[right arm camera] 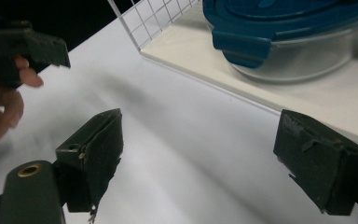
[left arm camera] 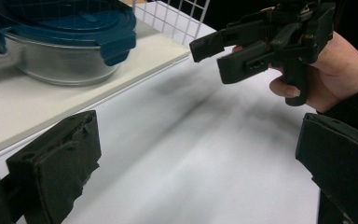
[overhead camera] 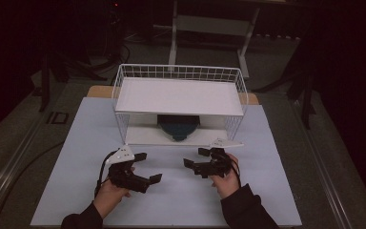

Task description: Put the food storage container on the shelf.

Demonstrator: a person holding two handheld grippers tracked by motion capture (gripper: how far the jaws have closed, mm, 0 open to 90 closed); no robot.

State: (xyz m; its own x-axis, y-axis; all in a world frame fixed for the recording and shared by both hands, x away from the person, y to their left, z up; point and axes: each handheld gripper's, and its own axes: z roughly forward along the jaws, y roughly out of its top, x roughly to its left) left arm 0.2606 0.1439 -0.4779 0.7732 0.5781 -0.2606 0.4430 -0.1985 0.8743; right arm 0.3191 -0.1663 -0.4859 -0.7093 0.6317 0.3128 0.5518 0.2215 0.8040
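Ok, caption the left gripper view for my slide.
Open left gripper faces a blue-lidded container on the shelf, right gripper opposite.

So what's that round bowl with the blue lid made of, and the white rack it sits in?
The bowl looks like clear glass or hard plastic: you can see through its shiny wall. Its blue lid looks like smooth plastic, with snap clips at the edge. The rack seems to be thin white-coated wire in a grid, with flat matte white shelves, maybe painted board or plastic.
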